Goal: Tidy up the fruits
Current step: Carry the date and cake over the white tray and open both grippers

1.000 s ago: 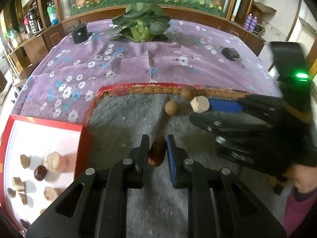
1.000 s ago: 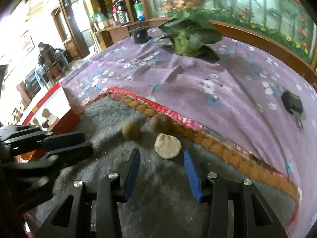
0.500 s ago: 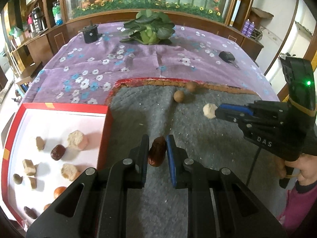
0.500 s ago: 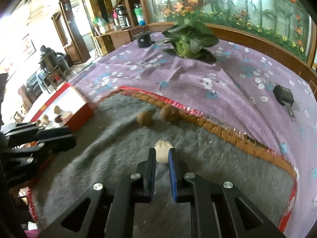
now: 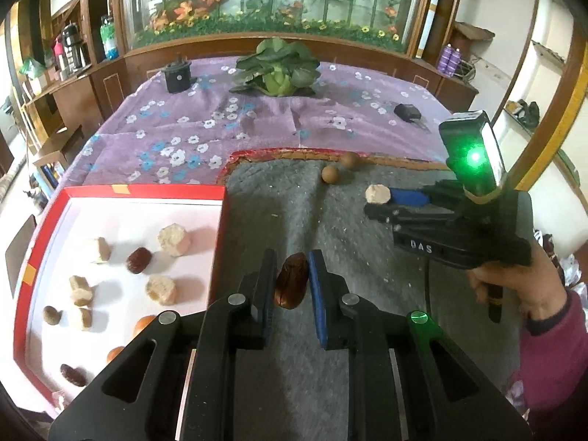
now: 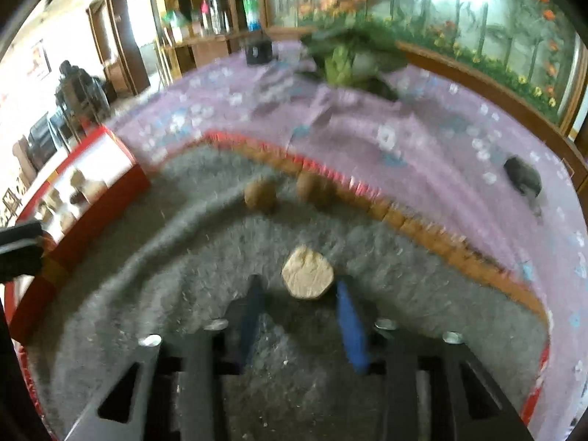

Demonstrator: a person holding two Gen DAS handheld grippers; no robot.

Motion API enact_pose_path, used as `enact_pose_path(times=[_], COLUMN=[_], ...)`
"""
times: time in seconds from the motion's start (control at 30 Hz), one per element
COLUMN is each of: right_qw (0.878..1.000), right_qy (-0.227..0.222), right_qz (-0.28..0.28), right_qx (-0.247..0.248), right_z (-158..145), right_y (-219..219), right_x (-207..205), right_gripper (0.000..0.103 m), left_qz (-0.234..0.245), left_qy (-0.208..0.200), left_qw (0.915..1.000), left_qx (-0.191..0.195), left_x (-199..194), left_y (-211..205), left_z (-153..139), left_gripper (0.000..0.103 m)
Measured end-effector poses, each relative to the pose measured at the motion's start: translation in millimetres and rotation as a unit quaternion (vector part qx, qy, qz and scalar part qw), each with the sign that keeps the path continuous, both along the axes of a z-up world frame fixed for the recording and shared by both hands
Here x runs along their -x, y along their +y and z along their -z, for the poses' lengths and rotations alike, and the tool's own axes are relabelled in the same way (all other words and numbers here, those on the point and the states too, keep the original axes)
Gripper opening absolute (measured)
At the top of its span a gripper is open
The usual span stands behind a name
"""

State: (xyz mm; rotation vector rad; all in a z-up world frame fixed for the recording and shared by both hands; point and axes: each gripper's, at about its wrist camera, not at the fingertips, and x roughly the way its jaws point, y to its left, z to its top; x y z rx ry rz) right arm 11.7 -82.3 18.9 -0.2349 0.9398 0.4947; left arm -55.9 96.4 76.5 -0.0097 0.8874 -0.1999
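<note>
Since a second ago the left gripper [image 5: 292, 259] has carried its date [image 5: 290, 283] up off the grey mat [image 5: 294, 213] and toward the red tray [image 5: 147, 193] at the bench's left edge, so more of the tray now shows. Its jaws are narrow, pinching the dark date upright over the mat, just right of the tray wall. The right gripper [image 6: 299, 286], which had closed on the pale chunk [image 6: 307, 273], is opening. The chunk sits at its fingertips, between them, and the blurred view shows a gap on the left side. A hand [image 5: 522, 286] holds that gripper near the bench's right edge. Two brown balls [image 5: 330, 175] lie beyond, by the mat's far edge. Pale chunks and dates lie scattered in the tray.
</note>
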Motion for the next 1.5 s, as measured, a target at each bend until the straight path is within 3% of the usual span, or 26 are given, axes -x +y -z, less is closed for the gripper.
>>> enact_pose_path(times=[0.23, 0.53, 1.07, 1.5], right_qw=[0.999, 0.993, 0.984, 0.974], right_qy=[0.009, 0.012, 0.006, 0.030], right_qz=[-0.020, -0.087, -0.166, -0.220], right_qx=[-0.037, -0.077, -0.070, -0.053], right_z=[-18, -41, -55, -41], right_y=[5, 60, 149, 219], right_x=[22, 55, 76, 69], right_gripper=[0.025, 0.025, 0.025, 0.025], left_qz=[-0.011, -0.054, -0.177, -0.214], left_qy=[-0.016, -0.019, -0.007, 0.010], left_qw=[0.9998, 0.9984, 0.9841, 0.9767], left_qx=[-0.005, -0.004, 0.001, 0.010], left_x=[19, 37, 52, 39], left_y=[21, 62, 159, 190], left_z=[-7, -7, 6, 24], left_gripper=[0.017, 0.017, 0.017, 0.017])
